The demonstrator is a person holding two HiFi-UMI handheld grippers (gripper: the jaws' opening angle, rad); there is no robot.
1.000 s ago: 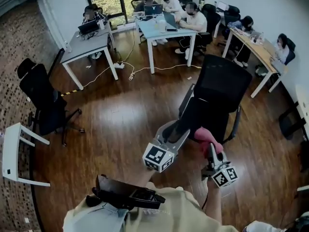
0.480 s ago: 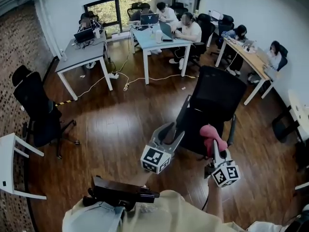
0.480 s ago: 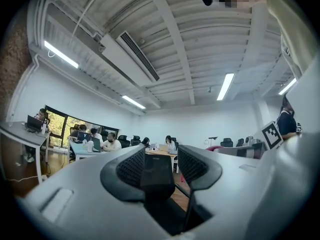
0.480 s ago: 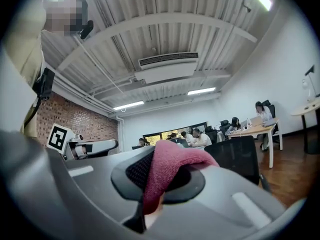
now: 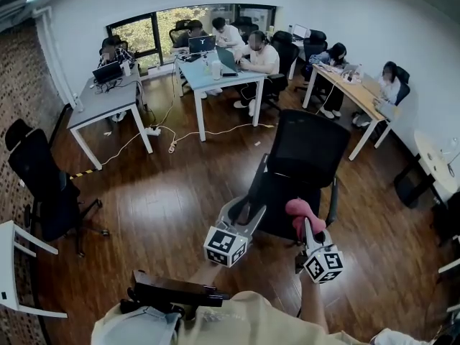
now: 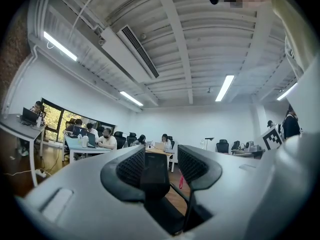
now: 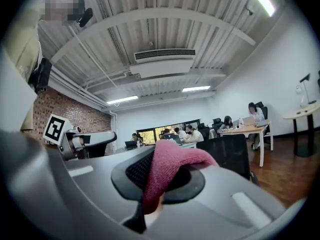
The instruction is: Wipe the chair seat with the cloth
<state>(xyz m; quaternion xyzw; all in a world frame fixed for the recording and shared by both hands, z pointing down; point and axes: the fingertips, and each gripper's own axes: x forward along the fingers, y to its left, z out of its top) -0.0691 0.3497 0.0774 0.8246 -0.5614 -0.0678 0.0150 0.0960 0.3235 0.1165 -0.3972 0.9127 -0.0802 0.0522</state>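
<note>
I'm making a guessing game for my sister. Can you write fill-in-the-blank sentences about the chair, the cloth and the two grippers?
1. The right gripper is shut on a ___ cloth.
2. The chair in front of the person is ___ in colour.
3. The chair's armrest stands between the jaws of the other gripper, the one on the person's ___ side.

Missing words: pink; black; left
</note>
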